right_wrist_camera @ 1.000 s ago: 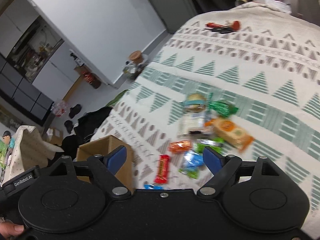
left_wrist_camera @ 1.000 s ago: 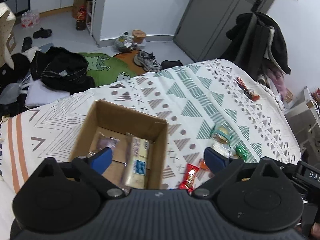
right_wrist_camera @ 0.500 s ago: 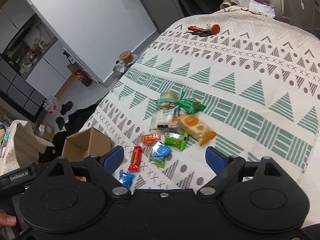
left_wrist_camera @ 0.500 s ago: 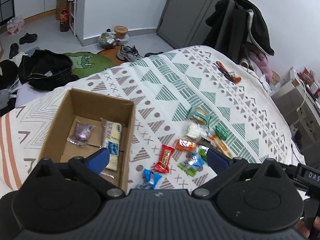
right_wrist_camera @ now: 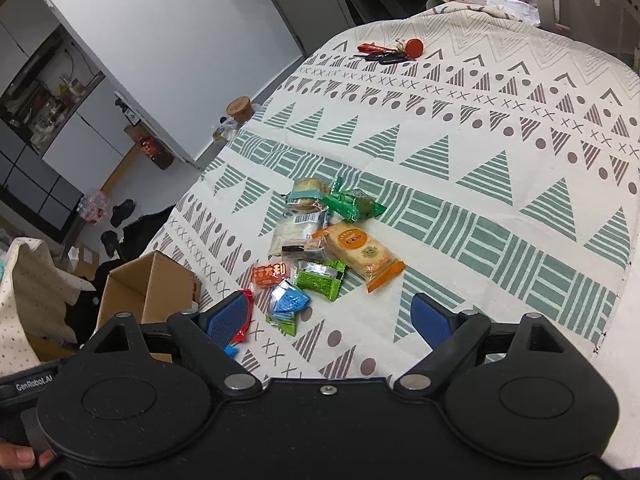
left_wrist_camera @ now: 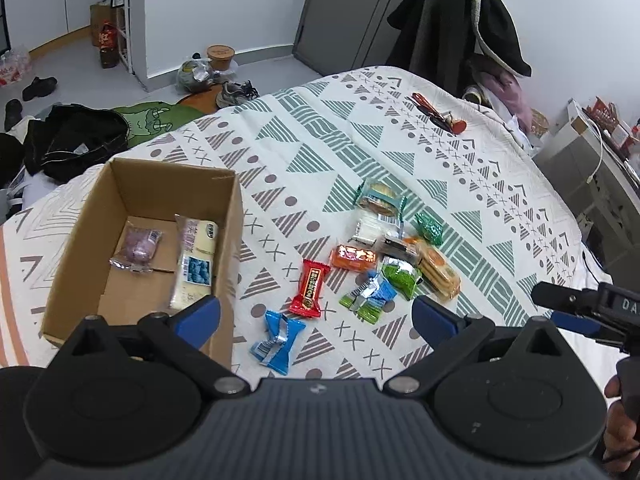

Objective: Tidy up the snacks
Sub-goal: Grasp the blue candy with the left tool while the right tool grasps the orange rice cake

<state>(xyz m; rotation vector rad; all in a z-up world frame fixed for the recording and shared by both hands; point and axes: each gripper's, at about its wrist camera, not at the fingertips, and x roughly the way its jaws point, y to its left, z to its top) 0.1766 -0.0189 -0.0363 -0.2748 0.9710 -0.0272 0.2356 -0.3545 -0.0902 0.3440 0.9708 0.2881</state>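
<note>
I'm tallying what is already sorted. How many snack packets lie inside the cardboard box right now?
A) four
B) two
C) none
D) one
B: the left wrist view shows the cardboard box holding just two packets, a purple wrapped snack and a long pale yellow packet; the other snacks lie on the bedspread.

We read "GenRobot.AI" in pale letters on the black body of the left gripper (right_wrist_camera: 34, 385) at the right wrist view's lower left edge. On the black right gripper (left_wrist_camera: 624, 305) in the left wrist view, white "DA" shows, cut off at the frame edge. The print on the snack wrappers is too small for us to read.
</note>
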